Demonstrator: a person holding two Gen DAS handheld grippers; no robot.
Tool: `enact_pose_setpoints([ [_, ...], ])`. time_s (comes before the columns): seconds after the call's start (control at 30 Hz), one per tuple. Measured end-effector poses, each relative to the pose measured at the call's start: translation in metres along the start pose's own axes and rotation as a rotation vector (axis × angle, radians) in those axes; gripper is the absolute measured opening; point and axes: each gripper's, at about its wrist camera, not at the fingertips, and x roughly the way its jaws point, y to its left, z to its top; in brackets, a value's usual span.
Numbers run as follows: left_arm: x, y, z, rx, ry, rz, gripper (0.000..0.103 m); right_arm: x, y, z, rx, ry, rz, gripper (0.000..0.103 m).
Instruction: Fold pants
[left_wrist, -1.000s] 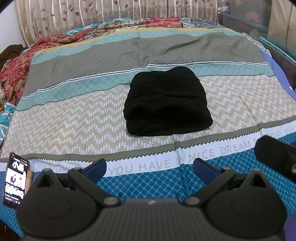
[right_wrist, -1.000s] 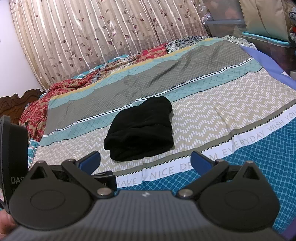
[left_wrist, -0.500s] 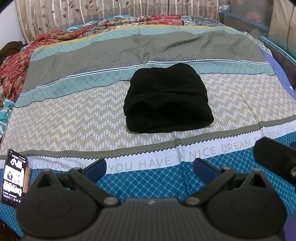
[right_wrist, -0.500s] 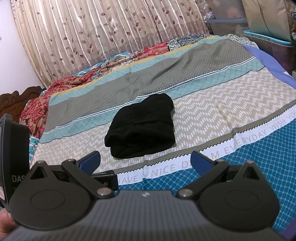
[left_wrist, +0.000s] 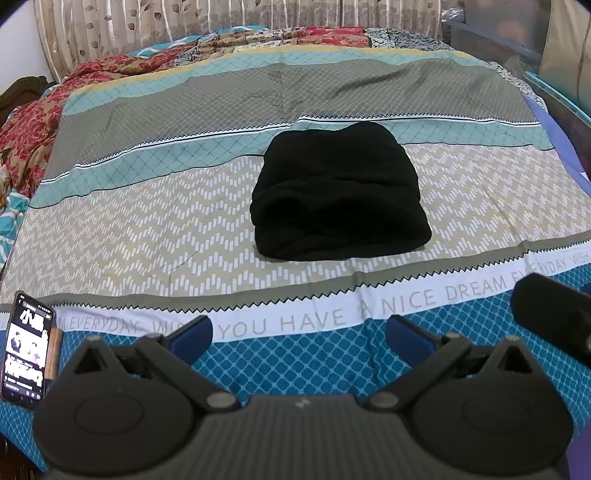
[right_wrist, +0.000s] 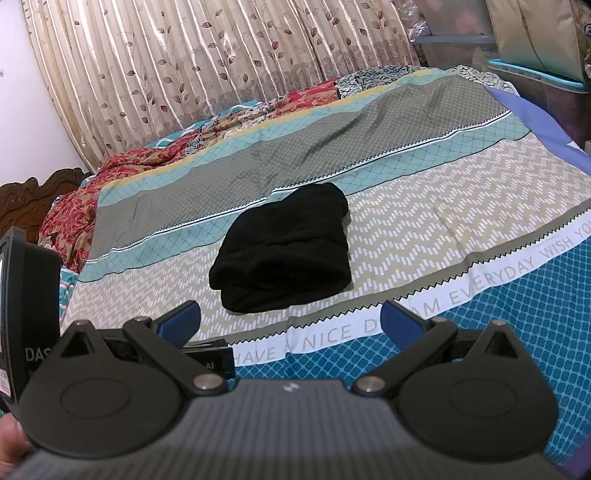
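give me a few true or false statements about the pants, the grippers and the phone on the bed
1. The black pants lie folded in a compact bundle on the bedsheet. True.
2. The left gripper is shut on the pants. False: it is open and holds nothing, with the pants lying well beyond its fingertips.
3. The right gripper is open and empty. True.
4. A phone lies at the left near corner of the bed with its screen lit. True.
5. The phone rests on top of the pants. False: it lies apart from them, far to the left near the bed's edge.
6. The pants are spread out flat at full length. False: they are folded into a short stack.
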Motion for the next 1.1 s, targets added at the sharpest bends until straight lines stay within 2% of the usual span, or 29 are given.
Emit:
enact_pose_setpoints([
  [0.83,0.0064,-0.0002,-0.0001,-0.013,0.021,-0.001,0.103,0.0039,-0.0011,0.0006,-0.002,0.013,0.004,0.103],
  [1.1,0.0064,-0.0041,-0.0001,-0.007,0.014,-0.022,0.103,0.0034,-0.0033,0.0002,-0.003,0.008,-0.001,0.103],
])
